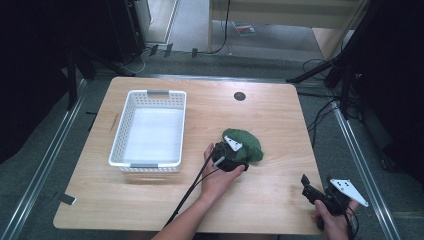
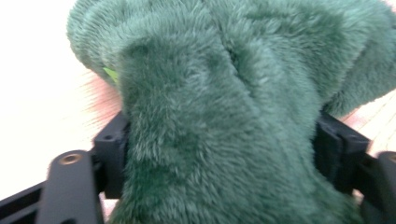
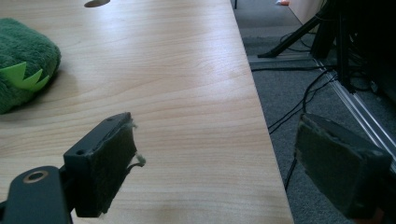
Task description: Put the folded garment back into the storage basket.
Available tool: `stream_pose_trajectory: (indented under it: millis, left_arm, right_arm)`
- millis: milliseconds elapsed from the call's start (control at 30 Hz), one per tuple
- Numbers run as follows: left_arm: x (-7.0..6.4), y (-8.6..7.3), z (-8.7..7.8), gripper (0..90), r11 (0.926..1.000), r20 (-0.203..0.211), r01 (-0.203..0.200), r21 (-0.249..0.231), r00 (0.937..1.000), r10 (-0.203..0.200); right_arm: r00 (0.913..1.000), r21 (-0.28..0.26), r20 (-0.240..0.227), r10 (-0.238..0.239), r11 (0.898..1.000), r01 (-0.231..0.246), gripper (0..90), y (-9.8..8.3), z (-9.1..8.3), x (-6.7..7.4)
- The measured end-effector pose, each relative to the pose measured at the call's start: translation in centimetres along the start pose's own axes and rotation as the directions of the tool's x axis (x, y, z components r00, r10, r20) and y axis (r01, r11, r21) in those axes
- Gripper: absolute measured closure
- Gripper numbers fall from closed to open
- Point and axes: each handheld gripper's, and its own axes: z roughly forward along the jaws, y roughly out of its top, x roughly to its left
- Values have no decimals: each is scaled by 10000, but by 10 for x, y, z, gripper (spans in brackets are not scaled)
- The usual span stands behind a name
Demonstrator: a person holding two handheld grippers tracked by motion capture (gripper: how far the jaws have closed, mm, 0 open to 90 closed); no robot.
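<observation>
While the left gripper (image 2: pixel 219 154) is clamping the green plush toy (image 1: pixel 243 144) at mid-counter, the white basket (image 1: pixel 148 129) is lying to its left; the right gripper (image 3: pixel 219 168), jaws apart, is idling at the near right edge, farther from both.

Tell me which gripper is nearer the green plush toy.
Left. The left gripper is closed on the green plush toy, fur bulging between its jaws; the right gripper waits open near the table's right front corner, apart.
</observation>
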Motion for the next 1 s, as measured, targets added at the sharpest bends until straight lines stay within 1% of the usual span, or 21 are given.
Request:
stream_pose_trajectory:
  millis: [33,167,233,333,367,400,433,500,600,633,733,800,1000]
  left_arm:
    - [1,0,-1,273,10000,32,-19,-44,10000,19]
    - [3,2,-6,376,9996,146,-64,-261,9999,68]
    - [5,3,-8,384,9995,246,-17,-303,9997,24]
    - [7,5,-13,389,9990,270,22,-451,9996,-10]
    - [7,7,-17,392,9981,385,145,-604,9992,-122]
    - [7,7,-17,393,9981,385,145,-604,9992,-122]
    - [8,9,-20,393,9975,413,126,-701,9991,-97]
    - [10,12,-26,395,9958,584,294,-865,9980,-244]
    - [11,13,-29,400,9952,529,320,-928,9982,-272]
    - [14,14,-32,402,9943,584,386,-999,9978,-329]
    - [16,16,-35,409,9936,588,399,-1053,9977,-338]
    - [18,17,-38,418,9920,637,490,-1163,9971,-417]
    - [24,21,-50,431,9883,696,544,-1422,9966,-449]
  right_arm:
    - [10000,0,0,0,10000,0,131,0,0,0]
    - [10000,7,3,12,10000,-12,131,0,0,0]
    - [10000,-11,8,-10,10000,10,131,0,0,0]
    - [10000,25,2,35,10000,-35,131,0,0,0]
    - [10000,10,16,9,10000,-9,131,0,0,0]
    - [10000,10,16,9,10000,-9,131,0,0,0]
    - [10000,10,15,12,10000,-12,131,0,0,0]
    - [10000,22,7,32,10000,-32,131,0,0,0]
    - [10000,13,13,13,10000,-13,131,0,0,0]
    - [10000,-4,28,-21,10000,21,131,0,0,0]
    - [10000,21,23,27,10000,-27,131,0,0,0]
    - [10000,27,30,35,10000,-35,131,0,0,0]
    - [10000,33,54,41,10000,-41,131,0,0,0]
